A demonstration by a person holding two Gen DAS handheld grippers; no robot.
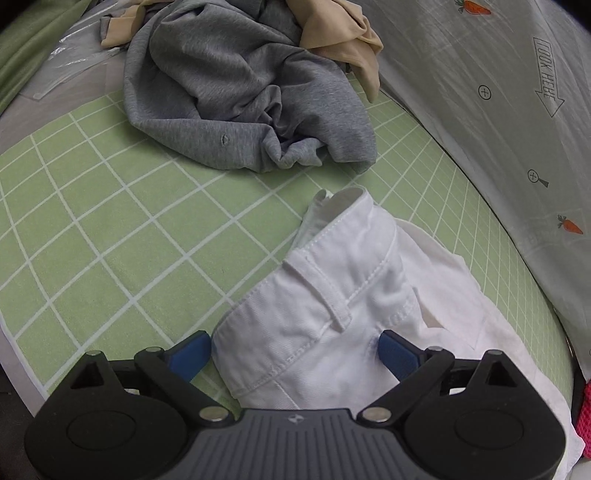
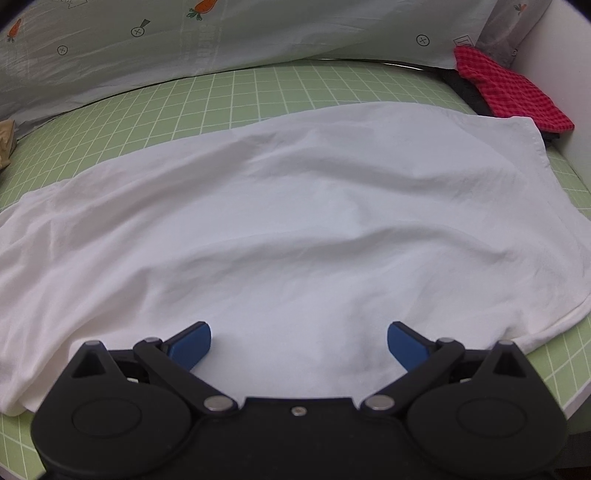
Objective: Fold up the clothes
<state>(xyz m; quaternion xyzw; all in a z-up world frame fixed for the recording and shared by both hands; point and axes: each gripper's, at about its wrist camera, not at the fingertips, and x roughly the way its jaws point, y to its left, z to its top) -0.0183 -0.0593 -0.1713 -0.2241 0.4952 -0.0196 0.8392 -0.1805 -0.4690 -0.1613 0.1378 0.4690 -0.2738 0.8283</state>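
Two grippers hang apart-jawed over white cotton trousers lying lengthwise on the green grid mat. Left gripper straddles the waistband; right gripper sits above a leg panel, neither clamped.

A green grid-lined mat covers the surface, backed by a carrot-printed sheet.

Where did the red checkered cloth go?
The red checkered cloth shows in the right wrist view, far top right, at the edge of the green grid mat, just past the corner of the white garment.
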